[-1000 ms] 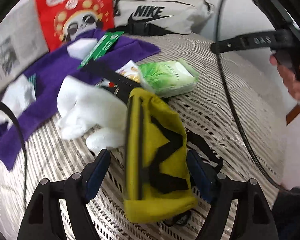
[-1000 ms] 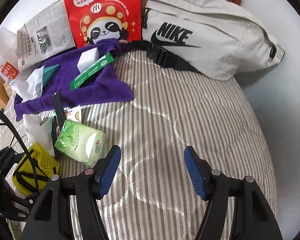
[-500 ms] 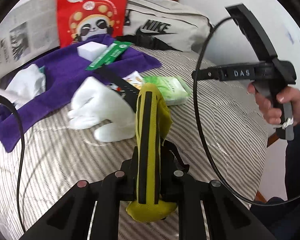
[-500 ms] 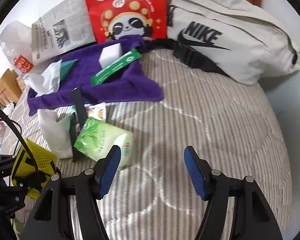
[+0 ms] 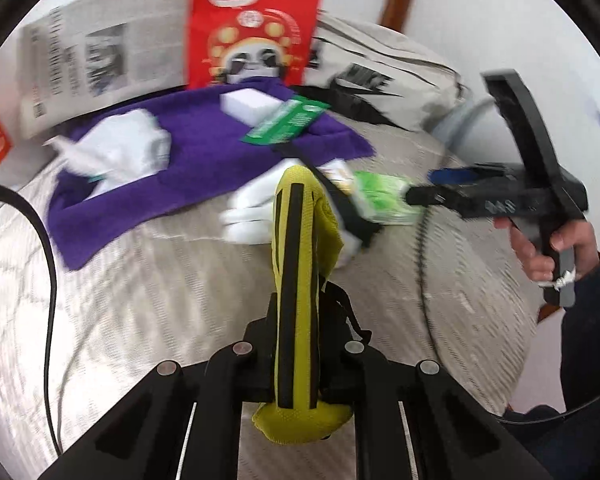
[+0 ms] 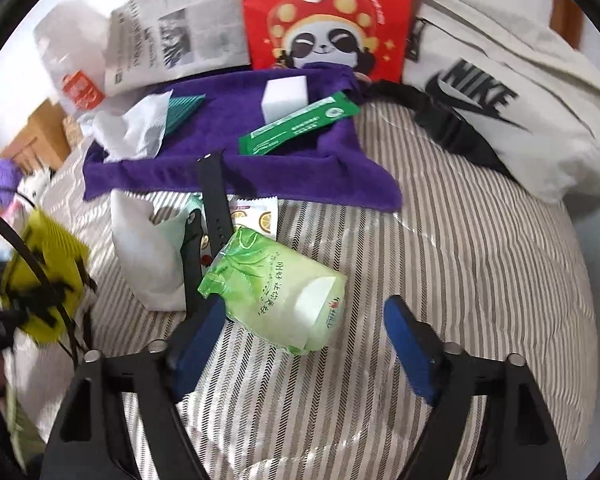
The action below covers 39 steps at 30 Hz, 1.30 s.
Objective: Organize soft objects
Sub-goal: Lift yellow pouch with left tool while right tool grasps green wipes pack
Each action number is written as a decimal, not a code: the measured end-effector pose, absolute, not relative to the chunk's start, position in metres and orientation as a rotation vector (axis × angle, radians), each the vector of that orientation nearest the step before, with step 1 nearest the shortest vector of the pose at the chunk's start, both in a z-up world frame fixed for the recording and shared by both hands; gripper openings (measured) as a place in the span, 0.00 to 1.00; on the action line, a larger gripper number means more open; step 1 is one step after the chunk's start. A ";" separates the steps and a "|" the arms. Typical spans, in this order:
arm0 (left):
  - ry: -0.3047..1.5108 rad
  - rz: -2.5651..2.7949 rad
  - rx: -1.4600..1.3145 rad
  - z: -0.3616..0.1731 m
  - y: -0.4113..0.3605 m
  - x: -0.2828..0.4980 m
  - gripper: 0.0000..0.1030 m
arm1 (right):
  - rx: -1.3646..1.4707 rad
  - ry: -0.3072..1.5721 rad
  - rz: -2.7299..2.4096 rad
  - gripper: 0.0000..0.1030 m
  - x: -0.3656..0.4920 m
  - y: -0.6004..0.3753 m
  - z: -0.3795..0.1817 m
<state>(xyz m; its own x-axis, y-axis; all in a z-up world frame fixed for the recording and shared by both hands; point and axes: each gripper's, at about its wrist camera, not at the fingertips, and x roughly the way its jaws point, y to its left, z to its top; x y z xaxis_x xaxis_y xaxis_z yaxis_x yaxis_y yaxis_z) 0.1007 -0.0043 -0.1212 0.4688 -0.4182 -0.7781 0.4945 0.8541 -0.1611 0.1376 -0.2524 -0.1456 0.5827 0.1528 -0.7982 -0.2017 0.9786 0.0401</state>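
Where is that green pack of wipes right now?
In the right wrist view, the green wipes pack lies on the striped bedding, between the right gripper's opening jaws.

Open room: the striped bed cover (image 6: 480, 280) is bare from 2 to 5 o'clock of the right gripper (image 6: 306, 344), whose jaws are opening.
Just ahead: the green wipes pack (image 6: 284, 296) lies at 12 o'clock, partly between the blue fingers (image 6: 408, 352).
Left side: a black strap (image 6: 212, 200) and a white cloth (image 6: 148, 248) crowd 10 to 11 o'clock.
Far block: the purple towel (image 6: 300, 176) with its small things fills 11 to 12 o'clock.
Back wall: the white bag (image 6: 500, 92) closes off 1 o'clock.
Left gripper's way: the yellow pouch (image 5: 300, 280) it grips hides 12 o'clock.
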 end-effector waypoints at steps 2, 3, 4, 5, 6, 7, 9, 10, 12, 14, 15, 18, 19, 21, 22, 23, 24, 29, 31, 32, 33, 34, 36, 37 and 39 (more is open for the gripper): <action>0.943 -0.541 0.048 -0.126 0.010 0.104 0.13 | -0.085 0.925 0.221 0.80 0.138 -0.249 -0.150; 0.947 -0.527 0.036 -0.128 0.016 0.105 0.13 | -0.094 0.927 0.231 0.80 0.140 -0.248 -0.153; 0.950 -0.510 0.028 -0.131 0.020 0.106 0.13 | -0.103 0.933 0.237 0.80 0.143 -0.247 -0.156; 0.955 -0.502 0.022 -0.133 0.023 0.108 0.13 | -0.123 0.942 0.240 0.80 0.146 -0.245 -0.160; 0.962 -0.497 0.016 -0.136 0.026 0.108 0.13 | -0.135 0.945 0.244 0.80 0.148 -0.244 -0.162; 0.967 -0.489 0.013 -0.138 0.028 0.109 0.13 | -0.146 0.943 0.253 0.81 0.150 -0.242 -0.165; 0.974 -0.486 0.011 -0.142 0.030 0.108 0.13 | -0.153 0.928 0.264 0.84 0.154 -0.239 -0.166; 0.975 -0.483 0.009 -0.142 0.031 0.108 0.13 | -0.152 0.914 0.268 0.85 0.156 -0.238 -0.165; 0.979 -0.479 -0.009 -0.145 0.032 0.109 0.13 | -0.155 0.900 0.282 0.85 0.159 -0.235 -0.164; 0.985 -0.478 -0.019 -0.147 0.032 0.108 0.13 | -0.169 0.900 0.305 0.85 0.162 -0.230 -0.165; 0.986 -0.480 -0.024 -0.147 0.033 0.107 0.13 | -0.186 0.901 0.318 0.85 0.161 -0.228 -0.165; 0.985 -0.490 -0.030 -0.146 0.035 0.105 0.13 | -0.249 0.888 0.360 0.85 0.153 -0.222 -0.163; 0.985 -0.491 -0.029 -0.146 0.035 0.103 0.14 | -0.261 0.889 0.369 0.85 0.150 -0.221 -0.163; 0.986 -0.493 -0.033 -0.147 0.036 0.103 0.14 | -0.272 0.886 0.379 0.85 0.146 -0.220 -0.165; 0.986 -0.494 -0.037 -0.147 0.036 0.104 0.14 | -0.278 0.887 0.377 0.83 0.145 -0.220 -0.166; 0.987 -0.495 -0.043 -0.148 0.037 0.104 0.14 | -0.285 0.885 0.370 0.76 0.145 -0.220 -0.167; 0.988 -0.495 -0.047 -0.148 0.038 0.105 0.14 | -0.288 0.885 0.359 0.63 0.146 -0.220 -0.168; 0.990 -0.488 -0.063 -0.148 0.041 0.105 0.14 | -0.201 0.895 0.303 0.58 0.145 -0.234 -0.163; 0.988 -0.471 -0.059 -0.146 0.045 0.104 0.14 | -0.172 0.894 0.270 0.58 0.141 -0.239 -0.159; 0.990 -0.456 -0.060 -0.146 0.047 0.104 0.14 | -0.152 0.905 0.231 0.58 0.140 -0.243 -0.158; 0.995 -0.441 -0.067 -0.146 0.050 0.105 0.14 | -0.138 0.910 0.205 0.58 0.140 -0.245 -0.159; 1.002 -0.426 -0.081 -0.147 0.053 0.106 0.14 | -0.119 0.912 0.172 0.58 0.140 -0.247 -0.161; 1.008 -0.405 -0.105 -0.150 0.058 0.110 0.15 | -0.082 0.914 0.137 0.58 0.141 -0.251 -0.168; 1.007 -0.394 -0.110 -0.152 0.058 0.111 0.16 | -0.067 0.917 0.128 0.58 0.141 -0.252 -0.172; 0.990 -0.375 -0.089 -0.153 0.054 0.112 0.18 | -0.081 0.882 0.109 0.58 0.140 -0.250 -0.174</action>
